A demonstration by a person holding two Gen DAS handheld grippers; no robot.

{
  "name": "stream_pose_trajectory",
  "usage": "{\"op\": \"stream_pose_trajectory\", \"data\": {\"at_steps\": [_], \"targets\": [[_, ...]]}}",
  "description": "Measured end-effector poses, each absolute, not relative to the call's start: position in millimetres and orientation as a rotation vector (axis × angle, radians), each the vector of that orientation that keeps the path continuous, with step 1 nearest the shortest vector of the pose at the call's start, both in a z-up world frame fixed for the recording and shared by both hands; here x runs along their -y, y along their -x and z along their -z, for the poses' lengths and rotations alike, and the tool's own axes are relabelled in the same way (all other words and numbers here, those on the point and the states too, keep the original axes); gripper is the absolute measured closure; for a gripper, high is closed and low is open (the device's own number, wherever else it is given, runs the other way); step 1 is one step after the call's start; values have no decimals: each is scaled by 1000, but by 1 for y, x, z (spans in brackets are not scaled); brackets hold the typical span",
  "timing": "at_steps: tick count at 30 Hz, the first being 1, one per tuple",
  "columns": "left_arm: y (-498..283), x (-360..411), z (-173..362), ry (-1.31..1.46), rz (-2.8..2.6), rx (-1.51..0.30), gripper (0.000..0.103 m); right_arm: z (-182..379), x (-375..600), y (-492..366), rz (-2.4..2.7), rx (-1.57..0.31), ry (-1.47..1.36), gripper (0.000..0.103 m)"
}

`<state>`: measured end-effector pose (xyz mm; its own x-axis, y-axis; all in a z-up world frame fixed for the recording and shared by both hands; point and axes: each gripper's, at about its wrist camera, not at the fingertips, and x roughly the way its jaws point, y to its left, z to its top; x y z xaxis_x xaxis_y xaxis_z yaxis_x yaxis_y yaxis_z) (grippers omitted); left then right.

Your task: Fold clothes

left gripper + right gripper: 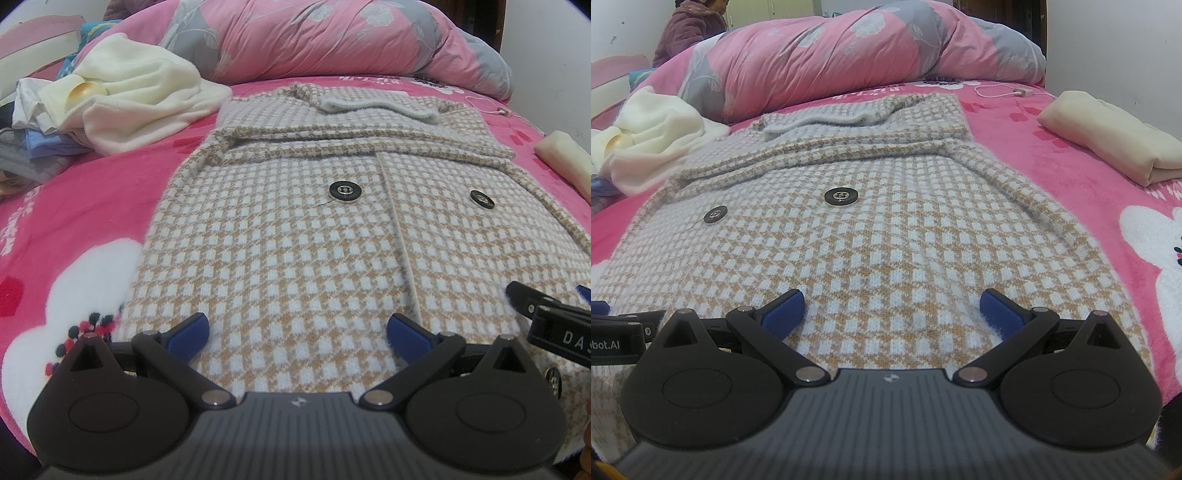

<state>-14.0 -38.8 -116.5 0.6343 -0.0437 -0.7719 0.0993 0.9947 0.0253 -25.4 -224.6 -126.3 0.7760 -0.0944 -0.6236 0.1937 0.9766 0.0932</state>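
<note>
A tan-and-white houndstooth knit cardigan (295, 236) with large black buttons (343, 192) lies flat on the pink bed, sleeves folded across its chest. It also shows in the right wrist view (871, 236). My left gripper (297, 334) is open, low over the cardigan's near left hem, holding nothing. My right gripper (892, 314) is open over the near right hem, also empty. The right gripper's finger (543, 310) shows at the right edge of the left wrist view.
A pile of cream and mixed clothes (122, 99) sits at the left. A rolled pink-and-grey quilt (332, 40) lies along the far side. A folded cream garment (1108, 136) rests at the right. A white charger cable (1001, 90) lies beyond it.
</note>
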Motion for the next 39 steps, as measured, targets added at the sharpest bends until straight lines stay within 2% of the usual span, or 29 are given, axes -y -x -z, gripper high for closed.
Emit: {"op": "stream_pose_trajectory", "data": {"at_steps": [10,14,18,23,27,28,29,30,31,32,33,34,35,36,38,39], "targets": [[22,28,121,-73,145,-817,0,130,225,32,134,-616,-136,1],[33,9,118,-14,221,-722,0,132,230,38,79,-579,-98,1],[22,-7,93,39,285,-596,0,119,237,39,56,-562,-55,1],[-37,2,57,-19,305,-471,0,79,240,17,-5,-397,23,1],[-105,27,47,-74,286,-412,1,47,244,-45,-75,-346,61,1],[-122,34,48,-79,280,-408,1,43,251,-69,-84,-353,54,2],[-140,42,50,-82,276,-408,8,39,259,-93,-93,-360,46,3],[-159,51,53,-84,278,-413,17,38,263,-117,-97,-371,52,6],[-174,59,57,-88,283,-421,23,37,267,-142,-102,-382,58,16],[-190,66,62,-92,290,-435,38,38,269,-164,-108,-396,60,30],[-207,74,67,-96,299,-452,52,39,272,-187,-113,-409,63,35],[-222,82,72,-98,314,-466,55,43,274,-207,-123,-426,54,46],[-233,88,79,-104,329,-477,62,46,276,-227,-132,-442,46,52],[-244,94,87,-112,344,-489,69,52,277,-245,-149,-453,38,55],[-263,106,110,-146,360,-564,71,70,281,-270,-176,-486,47,69],[-271,106,127,-151,362,-622,70,86,281,-281,-173,-542,64,70]]}}
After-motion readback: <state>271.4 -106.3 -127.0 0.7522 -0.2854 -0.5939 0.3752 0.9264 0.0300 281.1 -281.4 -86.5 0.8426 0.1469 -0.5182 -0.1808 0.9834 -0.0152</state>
